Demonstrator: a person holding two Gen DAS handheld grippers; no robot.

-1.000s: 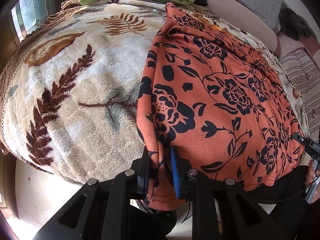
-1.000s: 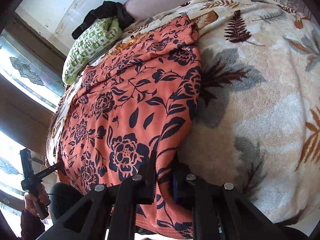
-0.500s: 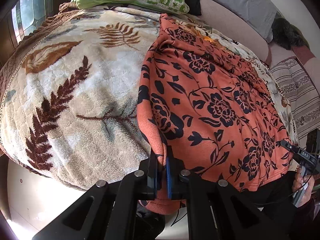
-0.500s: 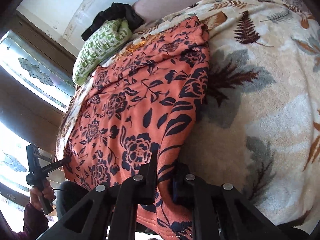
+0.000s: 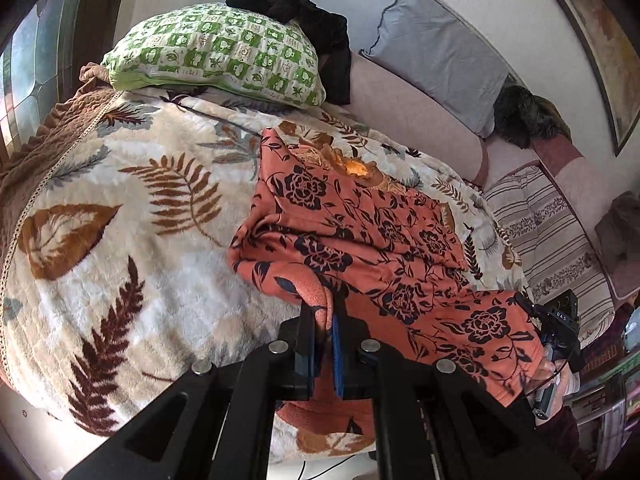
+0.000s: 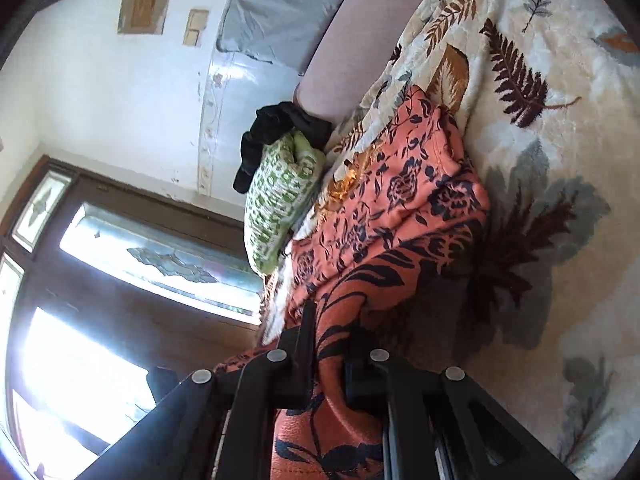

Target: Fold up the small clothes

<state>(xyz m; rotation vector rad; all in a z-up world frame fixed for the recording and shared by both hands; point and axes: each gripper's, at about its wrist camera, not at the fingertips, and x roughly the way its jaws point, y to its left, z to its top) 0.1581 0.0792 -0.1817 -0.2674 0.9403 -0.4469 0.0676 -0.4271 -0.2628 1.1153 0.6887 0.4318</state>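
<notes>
Mid-fold: my left gripper (image 5: 329,330) and right gripper (image 6: 330,346) each pinch a hem corner of the orange floral garment (image 5: 384,236), raised off the leaf-print blanket (image 5: 120,240) (far half lying flat). Next, I carry both corners toward the green pillow (image 5: 224,56).

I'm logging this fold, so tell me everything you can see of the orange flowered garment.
The orange garment is a soft, fleecy-looking knit printed with dark navy flowers and vines. Its far part lies on the leaf-patterned blanket; its near edge is raised and bunched into folds. The left gripper and right gripper are each shut on that near edge, fabric pinched between the fingers.
</notes>
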